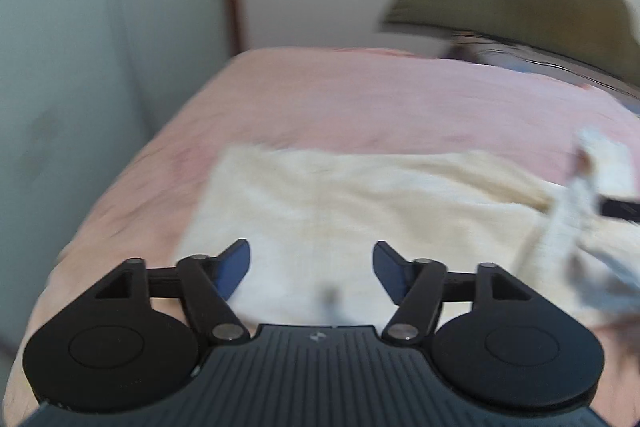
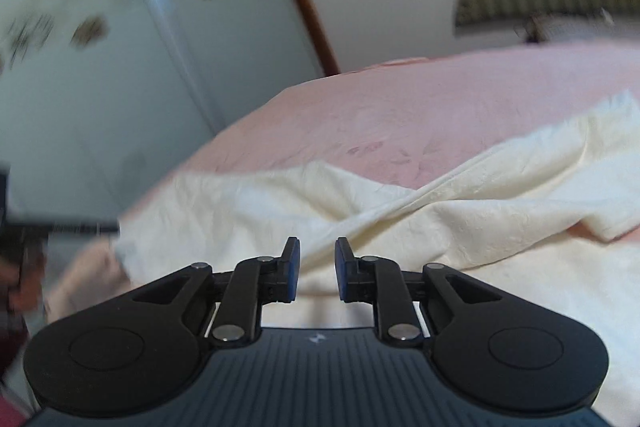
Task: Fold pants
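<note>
step: fold laid, cream crinkled cotton pants (image 2: 460, 227) ahead | left gripper (image 1: 312, 263) spread wide, empty | right gripper (image 2: 316, 267) narrowly parted, empty | next: fresh edge to be gripped

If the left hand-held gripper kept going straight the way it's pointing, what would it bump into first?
Most likely the cream pants lying on the pink bed cover. The left hand-held gripper points down at the cloth with its jaws wide apart and nothing between them. The blur makes the depth hard to judge.
</note>
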Demonstrator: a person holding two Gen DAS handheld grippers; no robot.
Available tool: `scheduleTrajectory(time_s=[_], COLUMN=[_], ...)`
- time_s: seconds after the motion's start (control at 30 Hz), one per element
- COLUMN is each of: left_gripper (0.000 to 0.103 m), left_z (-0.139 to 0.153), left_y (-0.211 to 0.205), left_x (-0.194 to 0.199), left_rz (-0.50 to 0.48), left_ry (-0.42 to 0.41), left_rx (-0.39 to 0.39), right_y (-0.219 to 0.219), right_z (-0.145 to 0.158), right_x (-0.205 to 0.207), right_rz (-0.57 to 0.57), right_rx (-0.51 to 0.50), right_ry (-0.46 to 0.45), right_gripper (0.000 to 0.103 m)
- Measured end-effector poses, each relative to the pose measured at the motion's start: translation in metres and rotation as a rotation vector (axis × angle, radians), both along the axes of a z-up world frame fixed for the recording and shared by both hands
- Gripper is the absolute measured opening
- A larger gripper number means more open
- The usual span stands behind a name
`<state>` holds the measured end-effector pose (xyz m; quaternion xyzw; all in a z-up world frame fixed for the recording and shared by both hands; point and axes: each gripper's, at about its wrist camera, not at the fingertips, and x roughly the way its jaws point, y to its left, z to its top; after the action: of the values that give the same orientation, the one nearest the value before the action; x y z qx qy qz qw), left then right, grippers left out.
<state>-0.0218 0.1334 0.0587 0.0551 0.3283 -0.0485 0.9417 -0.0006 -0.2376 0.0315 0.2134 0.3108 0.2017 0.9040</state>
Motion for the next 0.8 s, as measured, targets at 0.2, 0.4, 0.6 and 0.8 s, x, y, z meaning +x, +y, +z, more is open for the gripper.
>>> scheduleTrajectory(time_s=[0.2, 0.4, 0.6, 0.8], left_gripper=[0.078, 0.070, 0.014, 0.011], left_z=[-0.019, -0.053, -0.070, -0.067], left_y=[-0.086, -0.131, -0.125, -0.111], left_x=[-0.006, -0.020, -0.012, -0.031], left_rz=[-0.402, -0.560, -0.577, -0.687], left_ry=[-0.023, -0.090, -0.010, 0.004], left_rx=[0.123, 0.316, 0.260, 0.198], right_y=[-0.022, -0.030, -0.022, -0.032], right_z=[-0.015, -0.029, -0.041, -0.027], right_x=[0.023, 0.043, 0.044, -0.007], right_rz=[-0.154, -0.205, -0.181, -0.180], right_rx=[0.173, 0.245, 0.275, 0.304], right_ry=[0.119, 0.215, 0.158, 0.081], right_gripper=[0.020, 0.038, 0.003, 0.003])
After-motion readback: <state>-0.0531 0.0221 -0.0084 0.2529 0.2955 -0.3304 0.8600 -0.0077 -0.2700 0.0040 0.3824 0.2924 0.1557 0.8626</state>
